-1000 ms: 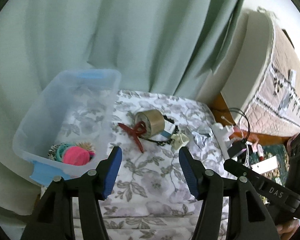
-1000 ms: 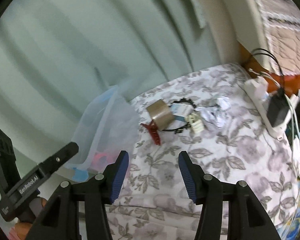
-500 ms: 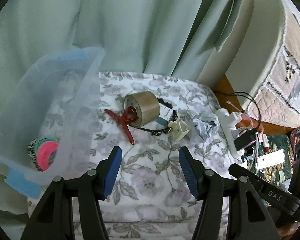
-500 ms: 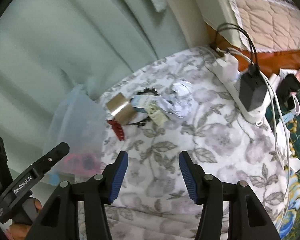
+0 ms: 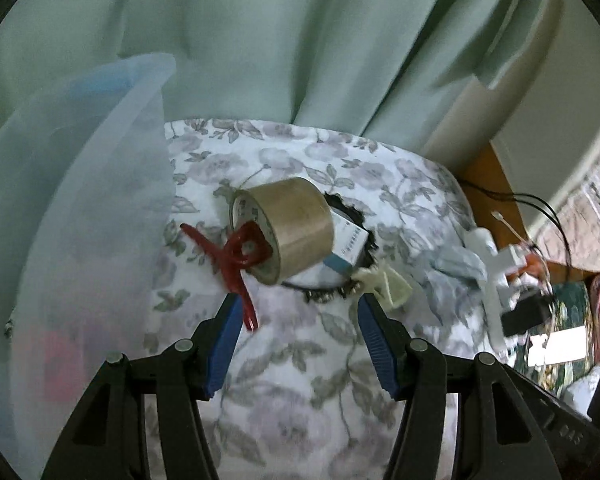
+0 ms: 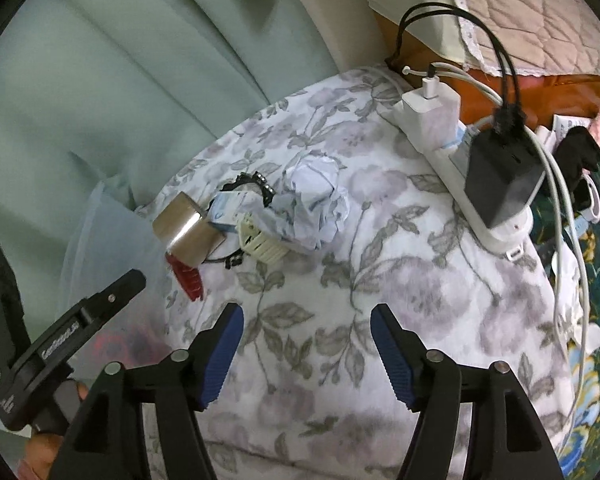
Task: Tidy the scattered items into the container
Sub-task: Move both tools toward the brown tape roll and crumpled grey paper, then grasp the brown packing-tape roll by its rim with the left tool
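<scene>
A brown tape roll (image 5: 290,232) lies on the floral cloth with a red hair claw (image 5: 236,260) against it. Behind it sit a small blue-and-white box (image 5: 350,242), a black beaded band (image 5: 332,294) and a cream hair claw (image 5: 388,286). My left gripper (image 5: 298,314) hovers open just short of the roll, its left finger beside the red claw's tip. The clear container (image 5: 80,220) stands at the left. In the right wrist view my right gripper (image 6: 306,328) is empty, its jaws opening above bare cloth, below the crumpled white paper (image 6: 314,208), tape roll (image 6: 186,228) and cream claw (image 6: 260,242).
A white power strip (image 6: 472,196) with a black adapter (image 6: 504,172) and cables lies along the cloth's right edge. Green curtain (image 5: 260,40) hangs behind. A quilted bed (image 6: 532,16) is at the far right. The left gripper's body (image 6: 60,344) shows in the right wrist view's lower left.
Both grippers have dropped closer to the cloth. The left one has closed in on the tape roll and red claw. The right one's jaws stand wider than before.
</scene>
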Available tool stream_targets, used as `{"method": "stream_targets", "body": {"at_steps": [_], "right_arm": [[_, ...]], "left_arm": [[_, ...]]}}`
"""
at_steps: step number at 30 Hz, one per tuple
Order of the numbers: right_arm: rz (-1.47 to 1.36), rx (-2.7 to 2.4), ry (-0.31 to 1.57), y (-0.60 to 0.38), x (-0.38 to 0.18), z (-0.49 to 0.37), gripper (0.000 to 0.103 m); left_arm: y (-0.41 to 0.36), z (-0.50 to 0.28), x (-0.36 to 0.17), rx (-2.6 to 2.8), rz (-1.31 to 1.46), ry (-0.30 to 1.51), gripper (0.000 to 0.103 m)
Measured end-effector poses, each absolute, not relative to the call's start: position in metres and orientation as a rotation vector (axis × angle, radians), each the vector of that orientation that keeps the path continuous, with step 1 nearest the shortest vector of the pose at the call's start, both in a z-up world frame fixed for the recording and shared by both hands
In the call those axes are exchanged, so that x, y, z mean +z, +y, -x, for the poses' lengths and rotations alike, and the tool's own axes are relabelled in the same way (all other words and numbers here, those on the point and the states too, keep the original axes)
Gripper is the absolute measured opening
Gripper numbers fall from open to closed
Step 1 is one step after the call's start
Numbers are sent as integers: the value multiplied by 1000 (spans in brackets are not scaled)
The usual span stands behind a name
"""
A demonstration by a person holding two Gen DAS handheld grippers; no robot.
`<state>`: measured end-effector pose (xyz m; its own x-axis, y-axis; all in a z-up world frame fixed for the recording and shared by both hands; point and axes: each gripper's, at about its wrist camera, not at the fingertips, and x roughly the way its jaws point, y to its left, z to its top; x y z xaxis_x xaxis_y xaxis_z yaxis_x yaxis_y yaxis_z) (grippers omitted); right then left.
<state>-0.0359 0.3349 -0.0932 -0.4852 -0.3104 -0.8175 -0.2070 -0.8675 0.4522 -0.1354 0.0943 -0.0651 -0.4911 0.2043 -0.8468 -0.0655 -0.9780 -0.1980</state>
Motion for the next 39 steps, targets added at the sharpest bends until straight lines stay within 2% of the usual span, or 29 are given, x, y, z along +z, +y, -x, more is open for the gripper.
{"method": "stream_targets", "body": {"at_steps": [17, 29, 32, 34, 36, 39], "right_arm": [[-1599, -2554, -700, 326, -121, 105, 70], [-1555, -2532, -801, 327, -141, 146, 76], [-1537, -2551, -821, 329, -143, 152, 76], [-1535, -2551, -856, 332, -146, 155, 76], [-1533, -2547, -890, 335, -149, 157, 76], [-1527, -2541, -920, 339, -150, 157, 76]], "left_arm": [[91, 214, -108, 2552, 1493, -364, 60], [113, 243, -121, 2543, 1468, -297, 60], [109, 247, -120, 2534, 1457, -332, 60], [107, 248, -120, 2537, 1454, -349, 58], [104, 248, -120, 2545, 1457, -352, 47], [101, 245, -121, 2536, 1463, -369, 46]]}}
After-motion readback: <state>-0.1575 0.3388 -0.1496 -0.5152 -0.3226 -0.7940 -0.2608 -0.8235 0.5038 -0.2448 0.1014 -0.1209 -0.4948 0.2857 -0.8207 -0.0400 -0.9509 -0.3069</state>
